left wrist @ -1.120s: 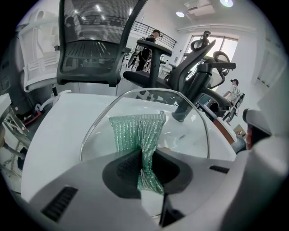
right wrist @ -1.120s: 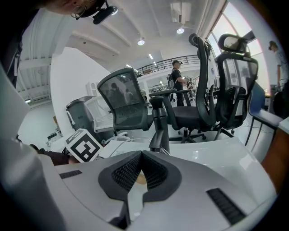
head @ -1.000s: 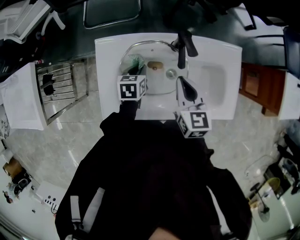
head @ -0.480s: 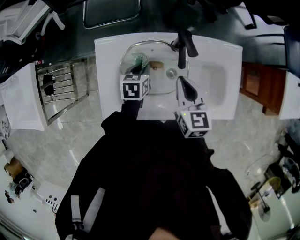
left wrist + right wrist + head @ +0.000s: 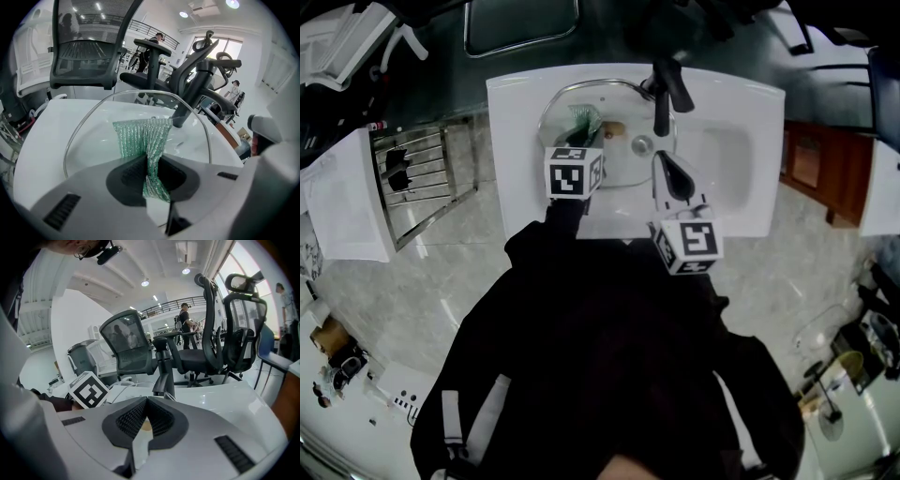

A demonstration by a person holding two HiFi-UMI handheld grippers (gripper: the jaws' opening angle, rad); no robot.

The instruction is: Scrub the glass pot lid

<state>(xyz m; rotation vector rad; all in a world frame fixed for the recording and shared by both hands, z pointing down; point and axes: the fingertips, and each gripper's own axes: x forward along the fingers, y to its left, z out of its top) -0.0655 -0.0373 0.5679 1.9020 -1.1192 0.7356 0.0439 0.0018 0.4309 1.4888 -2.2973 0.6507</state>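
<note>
1. The scrub cloth [image 5: 143,140] is green, with fine glittering ribs running along it.
2. The glass pot lid [image 5: 93,117] is clear with a silvery rim. Its knob [image 5: 613,129] is tan.
3. The sink [image 5: 731,187], at 12 o'clock in the head view, is white, and the faucet [image 5: 664,89] is black.
4. The left gripper [image 5: 151,164] and right gripper [image 5: 146,413] have grey shells and black ribbed pads. Their cubes carry black-and-white square markers.
5. The person's clothing [image 5: 600,356], at 6 o'clock, is black.
6. The floor [image 5: 441,281] is pale grey and marbled.
7. The cabinet [image 5: 811,169], at 3 o'clock, is brown wood.
</note>
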